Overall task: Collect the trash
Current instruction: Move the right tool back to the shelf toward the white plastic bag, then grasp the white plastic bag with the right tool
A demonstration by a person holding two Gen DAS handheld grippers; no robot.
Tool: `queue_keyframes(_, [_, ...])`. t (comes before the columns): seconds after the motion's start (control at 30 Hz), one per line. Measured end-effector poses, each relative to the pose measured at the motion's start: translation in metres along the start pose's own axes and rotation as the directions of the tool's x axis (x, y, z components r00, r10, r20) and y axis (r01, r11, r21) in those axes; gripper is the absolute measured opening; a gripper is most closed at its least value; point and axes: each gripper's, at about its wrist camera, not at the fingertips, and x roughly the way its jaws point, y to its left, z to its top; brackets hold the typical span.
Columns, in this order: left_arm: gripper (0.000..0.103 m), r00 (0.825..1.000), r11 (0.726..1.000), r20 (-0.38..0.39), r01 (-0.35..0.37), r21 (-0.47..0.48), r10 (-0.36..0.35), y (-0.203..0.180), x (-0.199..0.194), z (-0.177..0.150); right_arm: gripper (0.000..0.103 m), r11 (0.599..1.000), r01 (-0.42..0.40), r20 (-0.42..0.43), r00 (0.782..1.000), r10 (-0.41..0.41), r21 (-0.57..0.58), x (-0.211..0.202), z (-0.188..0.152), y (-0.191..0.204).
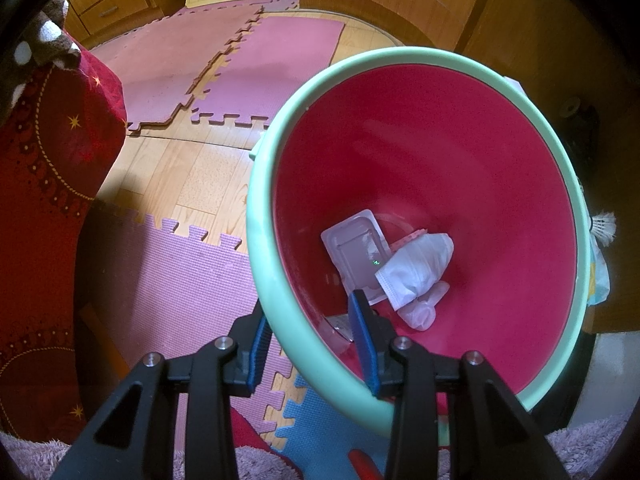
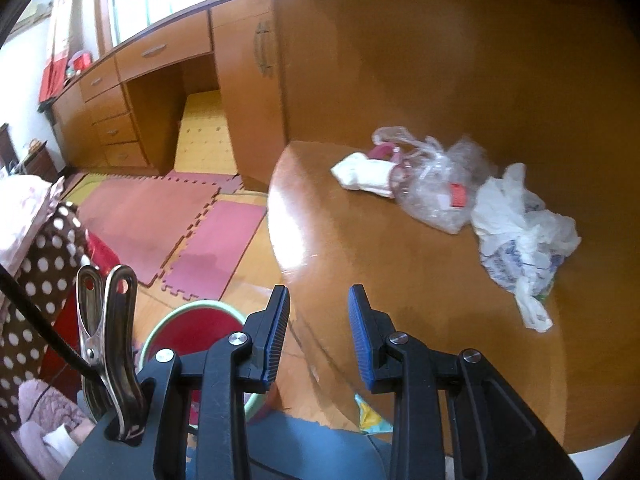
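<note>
No readable writing; left gripper [image 1: 310, 344] clamps bin [image 1: 264, 256] rim, mask [image 1: 416, 268] inside; right gripper [image 2: 319, 334] empty, jaws parted, bags [image 2: 520, 236] on table [image 2: 400, 264] only there

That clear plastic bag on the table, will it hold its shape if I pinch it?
Probably not: the clear plastic bag looks thin and crumpled, so it should collapse and dangle. It seems light, and its glossy film may slip unless pinched at a fold.
</note>
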Motion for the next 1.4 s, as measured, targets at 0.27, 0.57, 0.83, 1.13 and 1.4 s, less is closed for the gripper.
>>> queue_keyframes(0.27, [0.040, 1.000, 1.000, 0.000, 0.000, 0.000, 0.000, 0.001, 0.000, 0.000, 0.031, 0.997, 0.064, -0.001, 0.998, -0.064, 0.037, -0.001, 0.007, -0.031])
queue_keyframes(0.57, [0.040, 1.000, 1.000, 0.000, 0.000, 0.000, 0.000, 0.001, 0.000, 0.000, 0.031, 0.991, 0.127, -0.009, 0.992, -0.127, 0.053, -0.001, 0.010, -0.055])
queue_keyframes(0.83, [0.040, 1.000, 1.000, -0.001, -0.001, 0.001, 0.001, 0.001, -0.001, 0.000, 0.031, 0.983, 0.163, -0.011, 0.987, -0.163, 0.082, 0.001, 0.013, -0.074])
queue_keyframes(1.13, [0.040, 1.000, 1.000, 0.000, -0.002, 0.001, 0.002, 0.001, -0.001, 0.001, 0.031, 0.968, 0.218, -0.018, 0.976, -0.218, 0.127, 0.005, 0.018, -0.099])
queue_keyframes(1.4, [0.040, 1.000, 1.000, 0.000, -0.002, 0.002, 0.002, 0.002, -0.001, 0.001, 0.049, 0.954, 0.273, -0.024, 0.962, -0.272, 0.125, 0.010, 0.022, -0.116])
